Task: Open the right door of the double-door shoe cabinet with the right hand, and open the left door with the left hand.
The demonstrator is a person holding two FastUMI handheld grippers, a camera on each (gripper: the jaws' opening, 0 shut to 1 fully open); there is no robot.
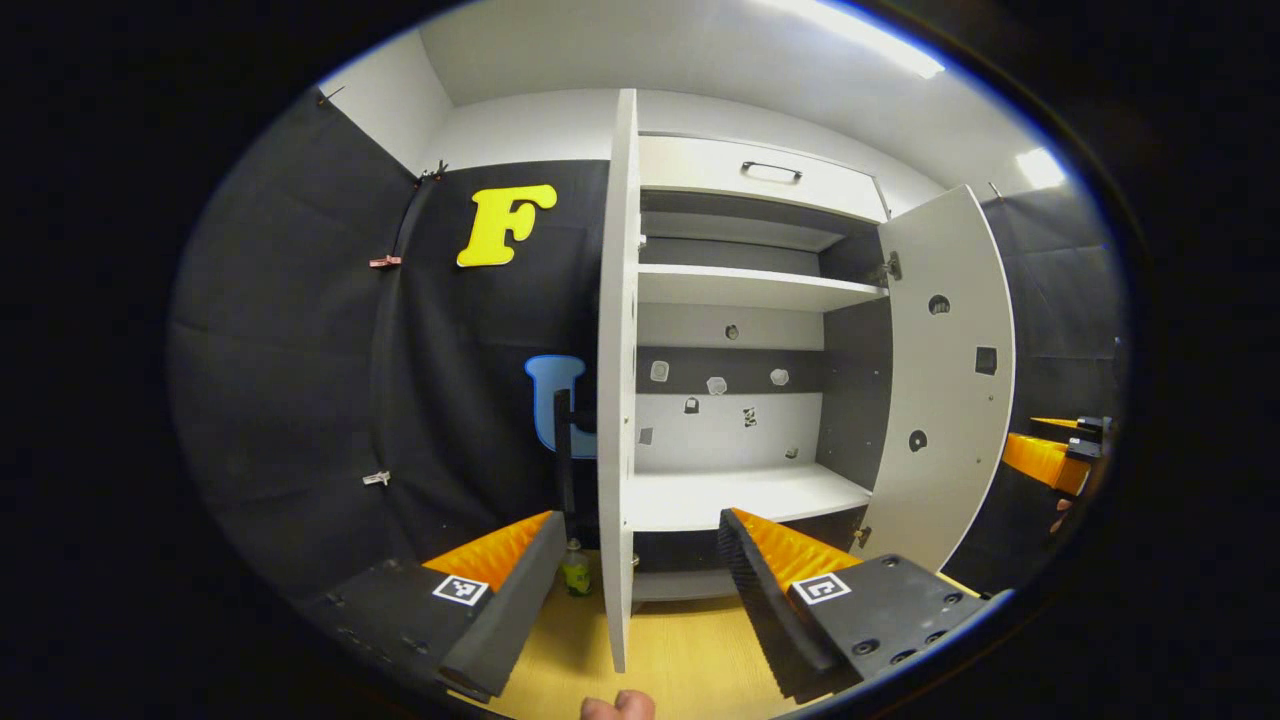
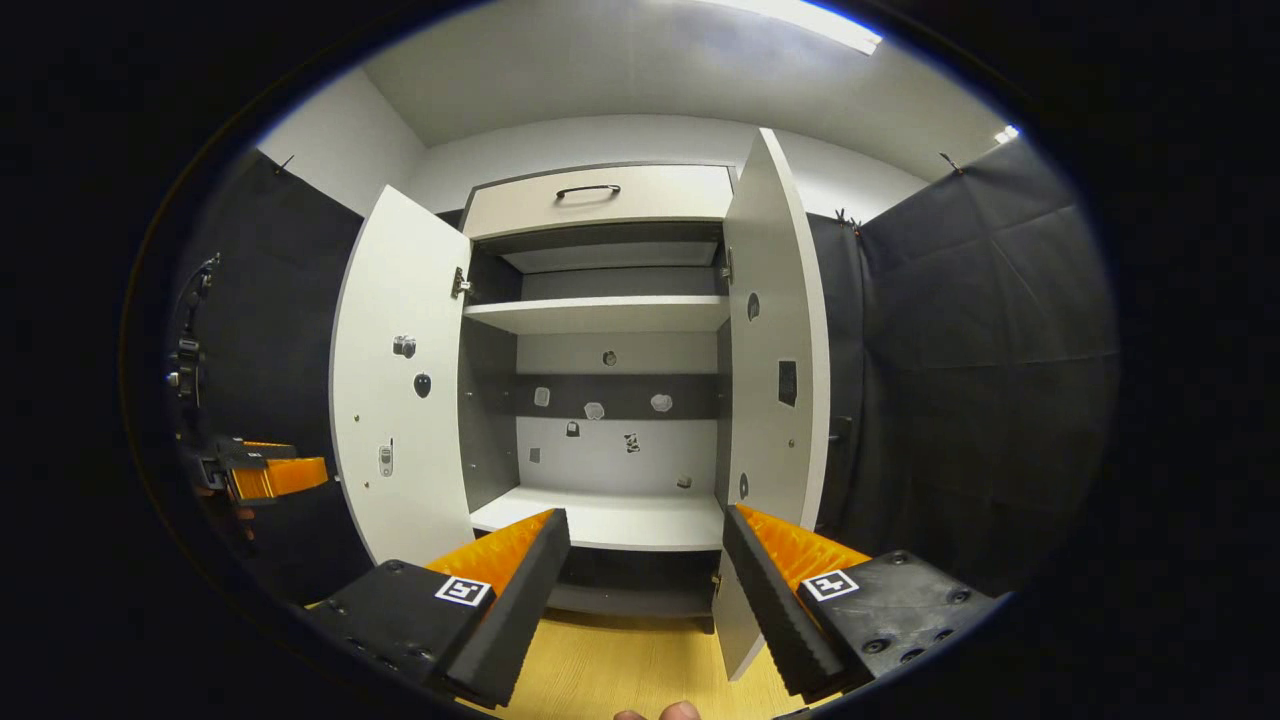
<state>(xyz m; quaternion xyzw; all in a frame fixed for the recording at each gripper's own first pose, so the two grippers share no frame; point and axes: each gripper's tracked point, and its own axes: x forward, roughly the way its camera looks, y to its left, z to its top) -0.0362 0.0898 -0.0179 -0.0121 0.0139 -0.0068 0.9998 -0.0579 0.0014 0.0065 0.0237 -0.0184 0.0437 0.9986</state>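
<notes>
With both doors swung out, shoe cabinet standing open at frame centre in the left gripper view, bare shelves and a top drawer with a dark handle exposed. Left door seen edge-on, running top to bottom through the middle of that frame, its lower edge just above the wooden floor. Left tool at bottom centre, fingers wide apart, straddling the door's thin edge without pressing it; one finger on each side, whether either touches the panel cannot be told. Right door angled open at right of centre, and beyond it, at far right, the other tool partly visible. In the right gripper view, cabinet centred again, left door splayed toward the left of frame, right door nearly edge-on right of centre. Right tool at bottom centre, spread wide, holding nothing, its right-hand finger overlapping the door's lower corner; contact unclear. Left tool small at far left of that frame, beside the left door. Fingertips of a hand peeking at the bottom edge.
</notes>
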